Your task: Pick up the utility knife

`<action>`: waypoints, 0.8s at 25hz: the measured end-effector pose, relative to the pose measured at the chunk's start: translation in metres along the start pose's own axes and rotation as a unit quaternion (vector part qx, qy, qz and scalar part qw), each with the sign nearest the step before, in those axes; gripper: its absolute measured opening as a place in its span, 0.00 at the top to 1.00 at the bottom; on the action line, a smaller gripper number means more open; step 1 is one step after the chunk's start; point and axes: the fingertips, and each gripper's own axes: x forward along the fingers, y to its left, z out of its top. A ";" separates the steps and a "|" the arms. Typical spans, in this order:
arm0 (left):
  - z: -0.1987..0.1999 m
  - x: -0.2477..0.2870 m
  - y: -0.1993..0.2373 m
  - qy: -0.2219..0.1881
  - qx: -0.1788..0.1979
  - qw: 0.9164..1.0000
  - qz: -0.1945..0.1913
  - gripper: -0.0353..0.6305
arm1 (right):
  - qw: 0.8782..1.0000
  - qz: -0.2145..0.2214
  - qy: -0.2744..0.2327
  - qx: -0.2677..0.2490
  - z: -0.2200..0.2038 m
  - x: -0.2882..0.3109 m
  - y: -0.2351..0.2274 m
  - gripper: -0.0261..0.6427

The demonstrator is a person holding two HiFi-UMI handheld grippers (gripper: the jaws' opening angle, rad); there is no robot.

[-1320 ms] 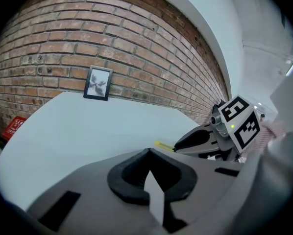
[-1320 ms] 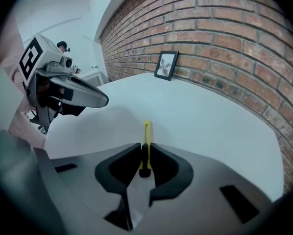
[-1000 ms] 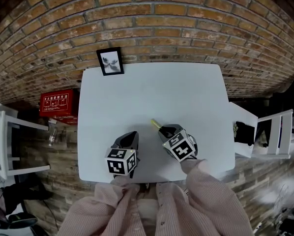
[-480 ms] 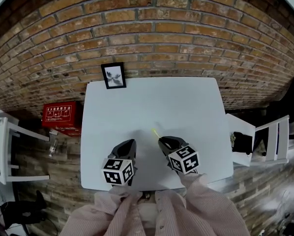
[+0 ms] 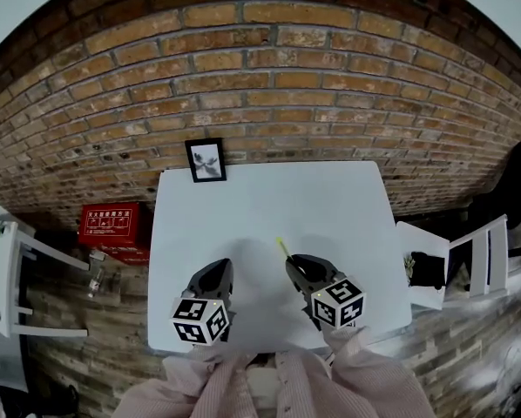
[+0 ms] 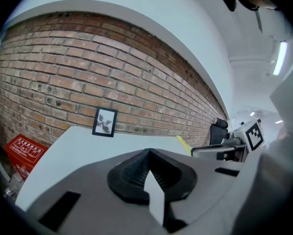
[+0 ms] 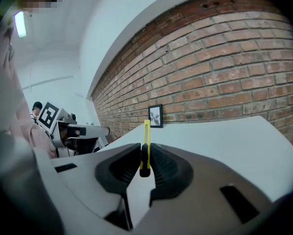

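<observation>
White surface (image 5: 269, 203) against a brick wall (image 5: 269, 103); right tool (image 5: 294, 265) clamps the yellow utility knife (image 7: 146, 136), its tip poking out toward the wall; left tool (image 5: 218, 273) beside it, jaws together, nothing between them.

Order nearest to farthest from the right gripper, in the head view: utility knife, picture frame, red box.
1. utility knife, held in the right gripper
2. picture frame, table's far left corner
3. red box, beyond the table's left edge
</observation>
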 end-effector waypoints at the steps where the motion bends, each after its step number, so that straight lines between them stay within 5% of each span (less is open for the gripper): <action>1: 0.004 -0.003 0.001 -0.005 0.003 1.000 0.001 0.96 | 1.000 -0.001 -0.009 0.000 0.004 -0.003 0.001 0.87; 20: 0.074 -0.043 0.000 -0.084 0.064 0.994 0.015 0.96 | 0.986 -0.031 -0.165 0.002 0.089 -0.054 -0.003 0.87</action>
